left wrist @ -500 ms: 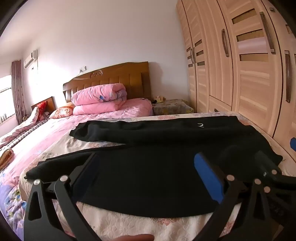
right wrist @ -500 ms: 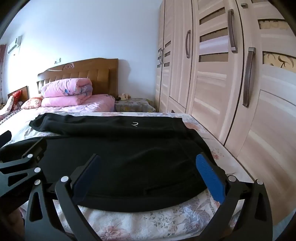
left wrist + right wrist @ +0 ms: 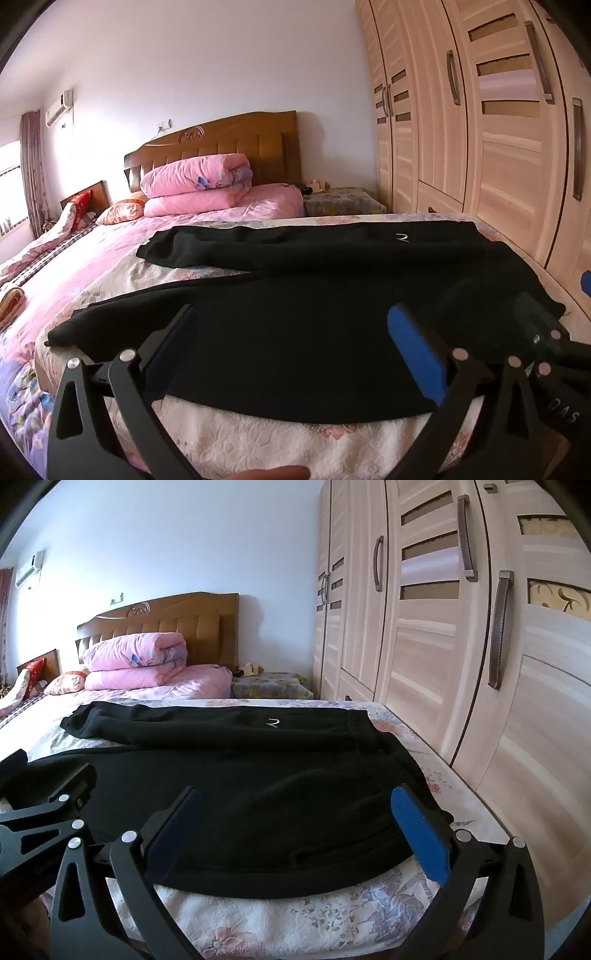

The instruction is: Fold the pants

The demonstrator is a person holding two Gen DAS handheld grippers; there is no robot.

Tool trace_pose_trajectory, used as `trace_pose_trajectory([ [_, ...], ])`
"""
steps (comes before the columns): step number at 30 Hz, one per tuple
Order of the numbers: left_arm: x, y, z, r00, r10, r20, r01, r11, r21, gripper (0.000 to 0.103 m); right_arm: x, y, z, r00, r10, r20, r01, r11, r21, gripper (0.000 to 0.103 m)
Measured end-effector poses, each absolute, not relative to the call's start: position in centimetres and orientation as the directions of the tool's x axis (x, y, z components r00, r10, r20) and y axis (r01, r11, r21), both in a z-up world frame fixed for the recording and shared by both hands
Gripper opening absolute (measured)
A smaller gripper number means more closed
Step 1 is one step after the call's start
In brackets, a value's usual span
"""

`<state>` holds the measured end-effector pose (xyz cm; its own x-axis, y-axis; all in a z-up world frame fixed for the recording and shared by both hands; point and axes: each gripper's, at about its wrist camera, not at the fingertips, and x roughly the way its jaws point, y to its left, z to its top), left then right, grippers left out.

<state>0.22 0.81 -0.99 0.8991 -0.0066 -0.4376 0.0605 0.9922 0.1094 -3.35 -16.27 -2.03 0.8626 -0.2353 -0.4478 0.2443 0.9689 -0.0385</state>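
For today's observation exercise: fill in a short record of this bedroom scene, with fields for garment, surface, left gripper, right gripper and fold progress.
garment: black pants, spread flat, legs apart
surface: floral bedspread
left gripper: open, holding nothing, above the near leg
right gripper: open, holding nothing, near the waistband end
fold progress: no fold made

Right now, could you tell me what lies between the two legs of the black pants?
A bare strip of the flowered bedspread separates the pants' legs; the left wrist view shows it.
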Motion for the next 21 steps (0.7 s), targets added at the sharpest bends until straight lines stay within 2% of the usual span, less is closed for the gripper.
trace_pose_trajectory([
  [21, 0.0, 1.4, -2.4, 0.888, -0.013, -0.459, 0.066, 0.993, 0.101, 0.102, -3.7, -16.4, -2.6, 0.857, -0.213, -0.469, 0.230, 0.973, -0.023, 0.099],
])
